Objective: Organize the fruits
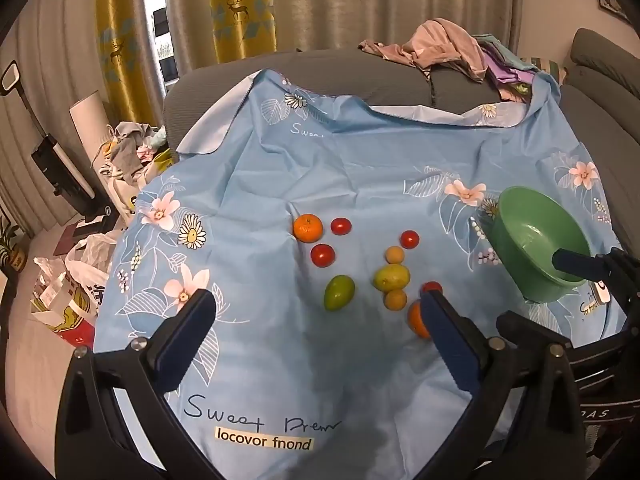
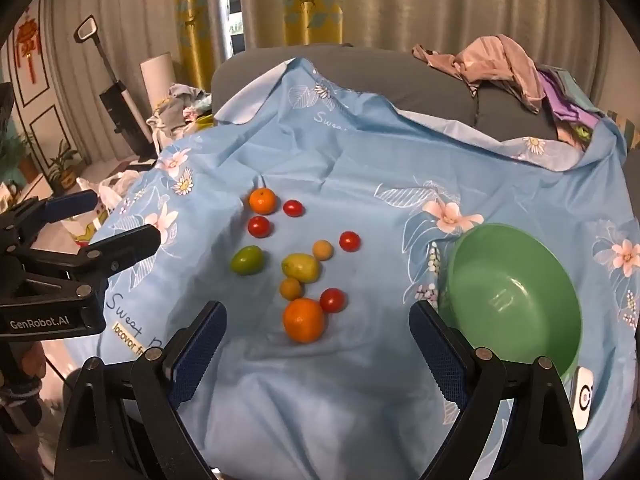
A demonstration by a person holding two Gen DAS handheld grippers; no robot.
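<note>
Several fruits lie loose on a blue floral cloth: two oranges, several red tomatoes, a green fruit, a yellow-green one and two small tan ones. At the right an empty green bowl sits tilted. My right gripper hovers open just short of the near orange. My left gripper is open above the cloth, near the green fruit, and shows at the left in the right wrist view. Nothing is between either pair of fingers.
The cloth covers a grey sofa. Crumpled clothes are heaped at the back right. A small white device lies by the bowl's near rim. Bags and laundry clutter the floor at the left, below curtains.
</note>
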